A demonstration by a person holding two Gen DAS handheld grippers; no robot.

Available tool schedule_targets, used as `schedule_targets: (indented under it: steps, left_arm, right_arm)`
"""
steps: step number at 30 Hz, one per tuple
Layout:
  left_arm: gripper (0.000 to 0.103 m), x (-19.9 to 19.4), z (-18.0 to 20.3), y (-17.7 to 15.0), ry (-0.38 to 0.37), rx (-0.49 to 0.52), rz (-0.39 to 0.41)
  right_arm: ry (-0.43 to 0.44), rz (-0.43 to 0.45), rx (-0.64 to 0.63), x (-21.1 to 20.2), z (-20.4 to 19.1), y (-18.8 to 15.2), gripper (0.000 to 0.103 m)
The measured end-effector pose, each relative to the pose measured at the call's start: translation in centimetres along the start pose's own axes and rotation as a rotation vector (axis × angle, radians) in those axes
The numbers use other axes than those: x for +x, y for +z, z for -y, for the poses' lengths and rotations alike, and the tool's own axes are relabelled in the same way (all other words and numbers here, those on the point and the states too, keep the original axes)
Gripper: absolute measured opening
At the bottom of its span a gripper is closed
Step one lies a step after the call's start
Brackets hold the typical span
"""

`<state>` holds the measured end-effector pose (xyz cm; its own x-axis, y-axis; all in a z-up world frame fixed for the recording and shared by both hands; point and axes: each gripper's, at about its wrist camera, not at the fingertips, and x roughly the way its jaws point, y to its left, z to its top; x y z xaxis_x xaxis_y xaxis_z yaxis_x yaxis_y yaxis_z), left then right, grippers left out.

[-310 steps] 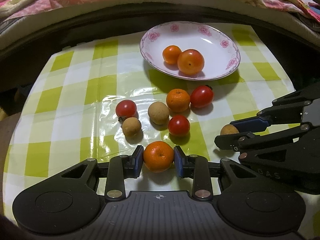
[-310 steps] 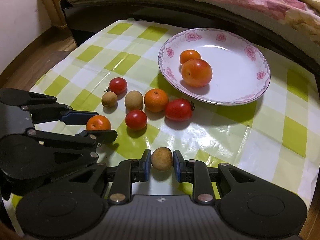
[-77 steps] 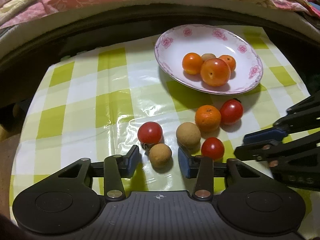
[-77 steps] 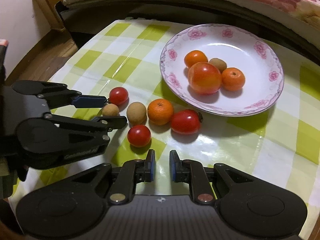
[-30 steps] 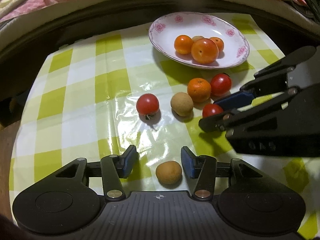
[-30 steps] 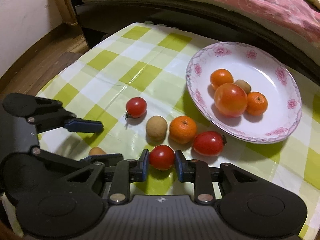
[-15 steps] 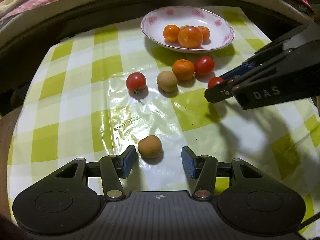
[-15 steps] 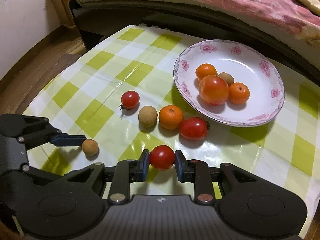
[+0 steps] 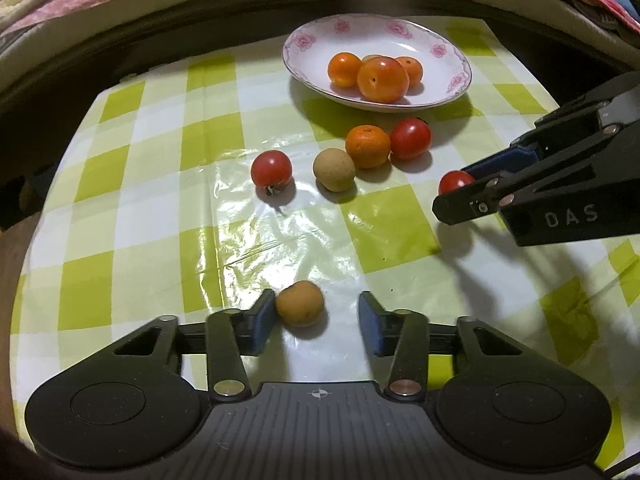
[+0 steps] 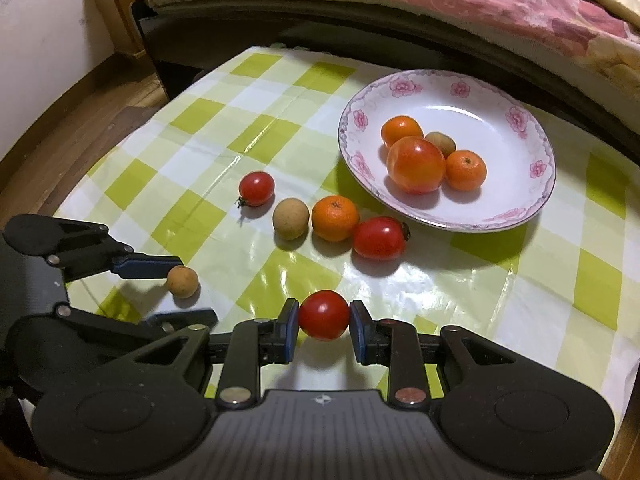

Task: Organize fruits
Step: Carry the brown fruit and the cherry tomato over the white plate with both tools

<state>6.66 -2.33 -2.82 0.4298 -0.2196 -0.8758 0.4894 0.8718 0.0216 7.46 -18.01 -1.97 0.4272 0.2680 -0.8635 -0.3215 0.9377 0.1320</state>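
With your right gripper (image 10: 324, 330) clamped on the cherry tomato (image 10: 323, 314) above the tablecloth's (image 10: 256, 128) near edge, carry it level to the plate (image 10: 532, 200) at the far edge, then centre your spread-open left gripper (image 9: 316, 318) on the longan (image 9: 299, 304) before squeezing.

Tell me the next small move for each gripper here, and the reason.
Probably carry the right gripper over to the plate and let go: it already clamps a small tomato, and the plate has bare room. The left gripper is open, with the small brown fruit against one finger only, so it should likely close next.
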Motion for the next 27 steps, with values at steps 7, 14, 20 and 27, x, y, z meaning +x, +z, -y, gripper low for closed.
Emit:
schedule_targets:
  steps: [7, 14, 20, 27]
  left_arm:
    - [0.033, 0.0, 0.1, 0.3, -0.002, -0.01, -0.005]
    - [0.04, 0.3, 0.3, 0.7, -0.01, -0.011, 0.001]
    - [0.041, 0.7, 0.6, 1.0, 0.001, 0.008, 0.008]
    - [0.032, 0.6, 1.0, 1.2, -0.004, 0.016, -0.008]
  right_arm:
    - [0.002, -0.01, -0.006, 0.1, 0.1, -0.1, 0.033]
    - [-0.002, -0.014, -0.004, 0.1, 0.2, -0.1, 0.033]
    - [-0.003, -0.023, -0.003, 0.4, 0.4, -0.1, 0.033]
    - [-0.003, -0.023, 0.007, 0.4, 0.8, 0.0, 0.033]
